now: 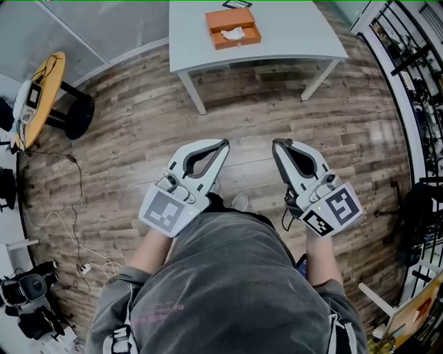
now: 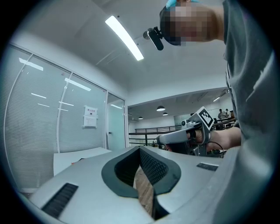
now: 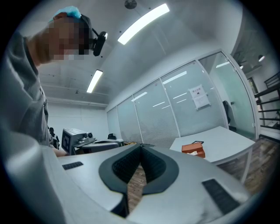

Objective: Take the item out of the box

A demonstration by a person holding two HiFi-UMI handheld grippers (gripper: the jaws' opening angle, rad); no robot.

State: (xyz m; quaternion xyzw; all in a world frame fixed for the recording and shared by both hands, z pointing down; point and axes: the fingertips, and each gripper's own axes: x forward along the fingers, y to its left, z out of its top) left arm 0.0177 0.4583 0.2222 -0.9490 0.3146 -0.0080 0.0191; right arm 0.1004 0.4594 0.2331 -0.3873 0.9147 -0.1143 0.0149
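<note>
A white item (image 1: 233, 33) is lying inside an open orange box (image 1: 242, 38). It is too small and crumpled-looking to identify, and its direction cannot be made out. The box is sitting on a white table (image 1: 291, 34), well apart from both grippers, near the table's far edge. Its long side is running left to right, roughly along the table's near edge, and its open top is facing up. A dark object (image 1: 237, 4) just behind the box is being cut off by the top of the head view.

The person's grey-clad torso (image 1: 228, 290) is filling the lower head view and hiding most of the floor (image 1: 138, 131) beneath. The left gripper (image 1: 225, 143) and right gripper (image 1: 275, 143) are pointing forward toward the table, side by side. Each has its jaws pressed together at the tips with nothing between them, and only floor is showing through the gap lower down.

In the right gripper view the box is appearing small, to the right of the jaws.
</note>
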